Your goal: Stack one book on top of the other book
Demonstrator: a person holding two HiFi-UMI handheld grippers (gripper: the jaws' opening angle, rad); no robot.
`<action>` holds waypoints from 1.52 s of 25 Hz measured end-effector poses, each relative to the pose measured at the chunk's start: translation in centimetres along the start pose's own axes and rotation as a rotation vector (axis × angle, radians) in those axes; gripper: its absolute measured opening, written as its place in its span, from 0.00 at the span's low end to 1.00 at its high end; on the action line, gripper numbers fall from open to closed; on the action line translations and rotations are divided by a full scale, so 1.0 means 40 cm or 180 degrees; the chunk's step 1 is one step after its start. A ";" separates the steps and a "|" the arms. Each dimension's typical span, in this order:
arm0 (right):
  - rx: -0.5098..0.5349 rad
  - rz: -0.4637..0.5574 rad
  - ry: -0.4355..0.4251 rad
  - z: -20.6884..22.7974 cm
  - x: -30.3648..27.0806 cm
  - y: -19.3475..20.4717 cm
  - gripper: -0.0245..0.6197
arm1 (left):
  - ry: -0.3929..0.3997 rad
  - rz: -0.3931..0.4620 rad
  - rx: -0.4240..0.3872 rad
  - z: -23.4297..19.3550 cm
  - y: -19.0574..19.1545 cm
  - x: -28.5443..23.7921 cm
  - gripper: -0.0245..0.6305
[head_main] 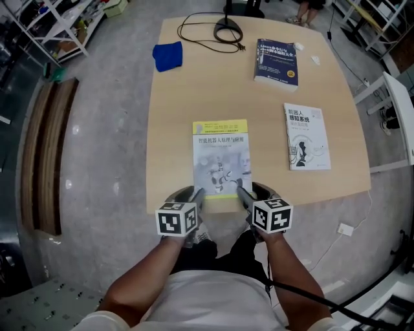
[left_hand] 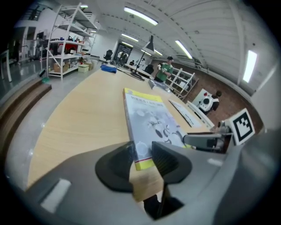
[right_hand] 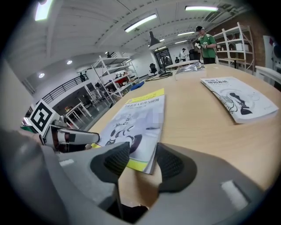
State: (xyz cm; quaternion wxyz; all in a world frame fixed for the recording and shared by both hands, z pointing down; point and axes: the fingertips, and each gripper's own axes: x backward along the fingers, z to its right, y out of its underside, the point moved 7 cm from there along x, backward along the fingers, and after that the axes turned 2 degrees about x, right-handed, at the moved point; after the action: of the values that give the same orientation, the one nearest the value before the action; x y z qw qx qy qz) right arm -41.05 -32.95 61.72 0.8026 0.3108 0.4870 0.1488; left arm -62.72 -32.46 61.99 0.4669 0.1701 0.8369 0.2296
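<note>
Head view: yellow-edged grey book (head_main: pixel 222 157), flat.

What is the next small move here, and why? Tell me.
Probably close both tools on the yellow book. Its near corners sit between the parted jaws of the left tool and the right tool, and neither grips it yet.

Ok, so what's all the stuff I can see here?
table: one, light wood, middle.
yellow-and-grey book: one, near edge.
white book: one, right side.
dark blue book: one, far right.
cloth: one, blue, far left corner.
stand base with cable: one, black, far end.
tongs: two, grey, open; left tongs around the yellow-and-grey book's near left corner, right tongs around its near right corner, not pinching.
</note>
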 end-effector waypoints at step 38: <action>-0.1942 0.0209 -0.1220 0.007 0.097 0.243 0.29 | 0.0862 -0.0466 0.1094 0.013 0.202 0.069 0.29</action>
State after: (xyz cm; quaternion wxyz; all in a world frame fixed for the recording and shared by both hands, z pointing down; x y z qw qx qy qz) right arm -38.31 -23.55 65.40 0.9299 0.0947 0.2506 0.2519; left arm -63.12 -24.20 64.20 0.3299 0.1536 0.9288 0.0699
